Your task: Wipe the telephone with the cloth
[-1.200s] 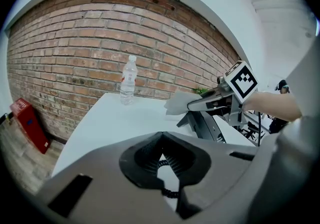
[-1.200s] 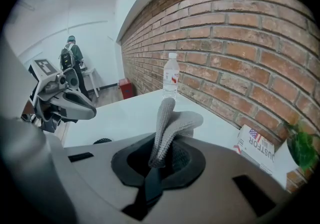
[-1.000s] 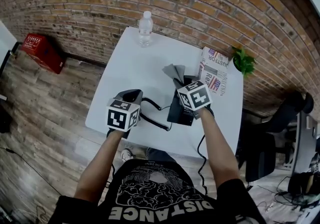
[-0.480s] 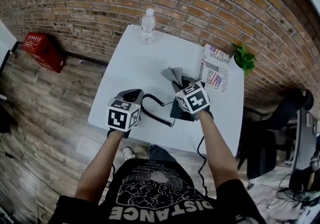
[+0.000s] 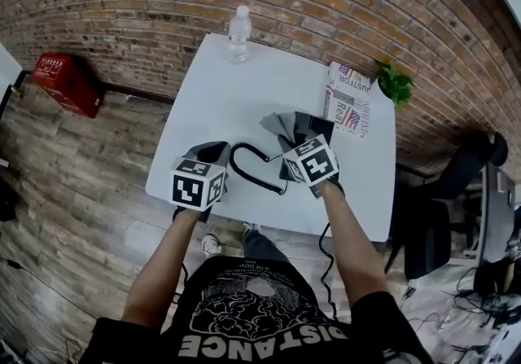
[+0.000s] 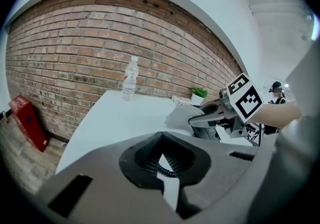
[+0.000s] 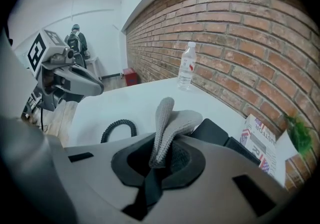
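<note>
The black telephone (image 5: pixel 306 126) stands on the white table (image 5: pixel 220 94) near its front right, and also shows in the right gripper view (image 7: pixel 220 135). My right gripper (image 5: pixel 291 141) hovers over it, shut on a grey cloth (image 5: pixel 281 122) that sticks up from the jaws (image 7: pixel 172 123). The coiled cord (image 5: pixel 248 171) loops out to the left (image 7: pixel 118 130). My left gripper (image 5: pixel 216 153) rests by the cord's end. Its jaws are shut, nothing gripped; a bit of cord (image 6: pixel 165 168) shows through the gap. The handset is not visible.
A water bottle (image 5: pixel 238 33) stands at the table's far edge against the brick wall. A newspaper (image 5: pixel 348 100) and a small plant (image 5: pixel 395 84) sit at the far right. A red box (image 5: pixel 67 81) lies on the floor at left, an office chair (image 5: pixel 456 191) at right.
My right gripper with the cloth has slid a little toward me across the telephone. The cord's loop has shifted. The left gripper has hardly moved.
</note>
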Motion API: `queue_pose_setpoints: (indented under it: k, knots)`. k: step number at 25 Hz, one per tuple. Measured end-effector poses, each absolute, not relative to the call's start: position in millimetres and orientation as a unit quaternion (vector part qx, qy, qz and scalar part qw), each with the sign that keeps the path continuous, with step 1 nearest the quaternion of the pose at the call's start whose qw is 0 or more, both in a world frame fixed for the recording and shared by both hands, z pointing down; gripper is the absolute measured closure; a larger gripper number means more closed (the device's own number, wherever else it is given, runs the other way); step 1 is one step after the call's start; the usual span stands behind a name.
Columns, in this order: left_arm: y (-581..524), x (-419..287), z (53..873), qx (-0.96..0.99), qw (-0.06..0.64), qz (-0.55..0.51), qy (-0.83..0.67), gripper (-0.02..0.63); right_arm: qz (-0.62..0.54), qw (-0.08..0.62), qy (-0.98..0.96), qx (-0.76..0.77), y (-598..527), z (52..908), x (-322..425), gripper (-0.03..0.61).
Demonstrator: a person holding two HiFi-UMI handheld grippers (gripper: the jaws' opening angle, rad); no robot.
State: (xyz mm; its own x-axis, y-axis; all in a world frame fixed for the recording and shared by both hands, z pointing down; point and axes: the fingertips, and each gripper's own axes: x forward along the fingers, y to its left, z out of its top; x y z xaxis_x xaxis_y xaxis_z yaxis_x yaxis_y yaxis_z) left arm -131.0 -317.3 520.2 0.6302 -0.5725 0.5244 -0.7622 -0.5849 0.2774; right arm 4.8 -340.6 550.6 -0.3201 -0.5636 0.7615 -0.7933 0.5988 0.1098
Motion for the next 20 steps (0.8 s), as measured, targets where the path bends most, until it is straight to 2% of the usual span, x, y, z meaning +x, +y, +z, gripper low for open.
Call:
queue_pose_setpoints:
  k: [20]
  knots:
    - [-277, -137, 525, 0.886, 0.234, 0.205, -0.345, 0.607, 0.193, 0.375, -0.781, 0.460, -277, 582, -6, 0.566]
